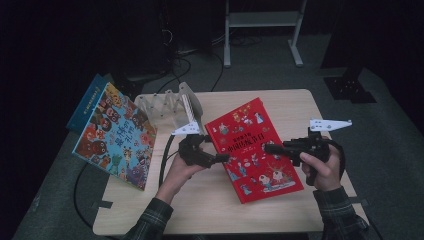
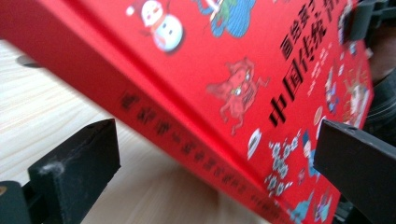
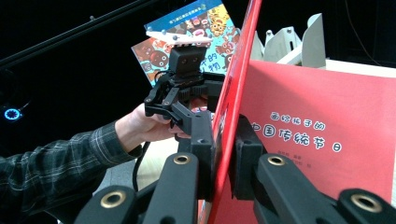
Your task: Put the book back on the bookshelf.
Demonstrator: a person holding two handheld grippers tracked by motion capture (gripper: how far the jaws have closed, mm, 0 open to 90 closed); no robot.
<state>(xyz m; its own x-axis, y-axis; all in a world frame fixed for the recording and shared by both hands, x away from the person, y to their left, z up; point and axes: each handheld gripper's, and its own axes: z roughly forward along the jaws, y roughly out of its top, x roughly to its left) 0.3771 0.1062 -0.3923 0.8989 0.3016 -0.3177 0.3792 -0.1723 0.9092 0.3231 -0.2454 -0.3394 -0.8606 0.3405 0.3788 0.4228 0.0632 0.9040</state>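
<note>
A red picture book [image 1: 252,150] lies slanted across the middle of the wooden table [image 1: 200,210]. In the right gripper view, the right gripper [image 3: 223,128] is shut on the thin edge of the book's red cover [image 3: 233,84], which stands edge-on between its jaws, with a red title page [image 3: 308,135] beside it. In the high view that gripper [image 1: 267,148] reaches in over the book from the right. My left gripper [image 1: 222,158] is at the book's left edge. Its jaws stand wide open on either side of the raised spine [image 2: 187,140], not touching it.
A colourful picture book [image 1: 116,135] leans upright at the table's left, with a blue book [image 1: 85,102] behind it. A pale slotted book rack [image 1: 170,107] stands at the back left. A metal frame [image 1: 262,20] and cables lie on the floor beyond.
</note>
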